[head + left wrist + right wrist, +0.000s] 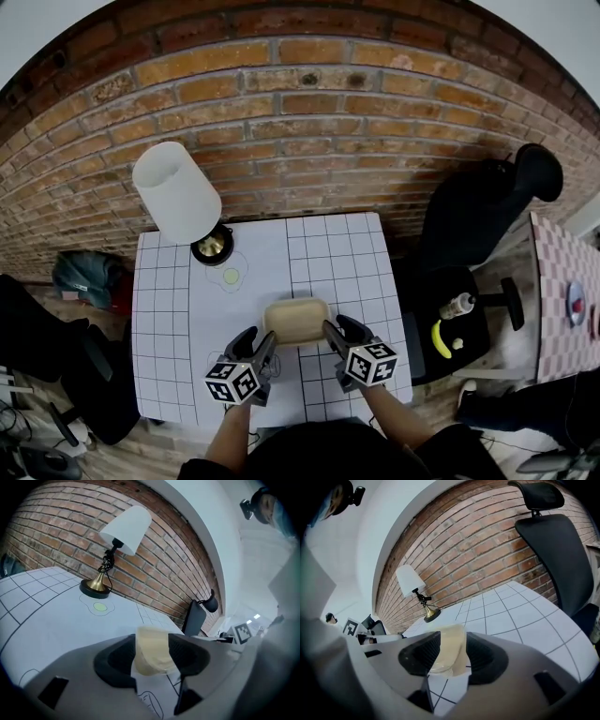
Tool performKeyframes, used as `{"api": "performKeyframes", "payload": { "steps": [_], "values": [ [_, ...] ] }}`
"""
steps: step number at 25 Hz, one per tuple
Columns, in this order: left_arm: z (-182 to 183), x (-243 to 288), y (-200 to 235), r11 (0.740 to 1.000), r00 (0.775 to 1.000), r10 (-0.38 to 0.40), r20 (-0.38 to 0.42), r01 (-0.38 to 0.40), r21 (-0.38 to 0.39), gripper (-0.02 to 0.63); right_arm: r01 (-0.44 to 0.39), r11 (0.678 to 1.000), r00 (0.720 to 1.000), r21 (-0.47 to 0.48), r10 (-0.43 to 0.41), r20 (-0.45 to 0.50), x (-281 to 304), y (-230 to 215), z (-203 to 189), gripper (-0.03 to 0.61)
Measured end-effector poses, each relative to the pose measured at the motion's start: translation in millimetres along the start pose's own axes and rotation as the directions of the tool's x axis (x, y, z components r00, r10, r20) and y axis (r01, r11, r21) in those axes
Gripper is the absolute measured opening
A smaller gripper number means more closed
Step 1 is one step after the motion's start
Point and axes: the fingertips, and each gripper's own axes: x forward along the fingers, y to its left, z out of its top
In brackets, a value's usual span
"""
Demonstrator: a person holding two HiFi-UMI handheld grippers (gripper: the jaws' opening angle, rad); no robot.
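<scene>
Two grippers, one beige dish (296, 320)
The left gripper (151, 656) had its jaws clenched on the dish's left rim and the right gripper (451, 654) on its right rim. The dish was at the near middle of the gridded table (347, 253), well apart from the white-shaded lamp (178, 192) at the back-left corner.

the tray (296, 321) looks like thin, cloudy beige plastic with a faint gloss. the desk (337, 253) is covered in smooth, matt white paper. the lamp base (212, 246) is shiny brass, and the brick wall (300, 112) is rough.
</scene>
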Motion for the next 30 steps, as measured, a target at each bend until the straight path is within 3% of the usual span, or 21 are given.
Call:
{"api": "performKeyframes", "payload": {
  "steps": [10,30],
  "values": [
    [-12.7,9.7,7.0,0.999,0.999,0.015,-0.040,-0.016,-0.047,0.218,-0.021,1.000,1.000,0.021,0.021,-0.010,8.5,2.3,-3.6,0.152],
    [-14.5,14.4,-1.7,1.000,0.998,-0.007,-0.061,0.006,-0.020,0.218,-0.021,1.000,1.000,0.015,0.021,0.001,5.4,8.7,-4.2,0.144]
  ]
}}
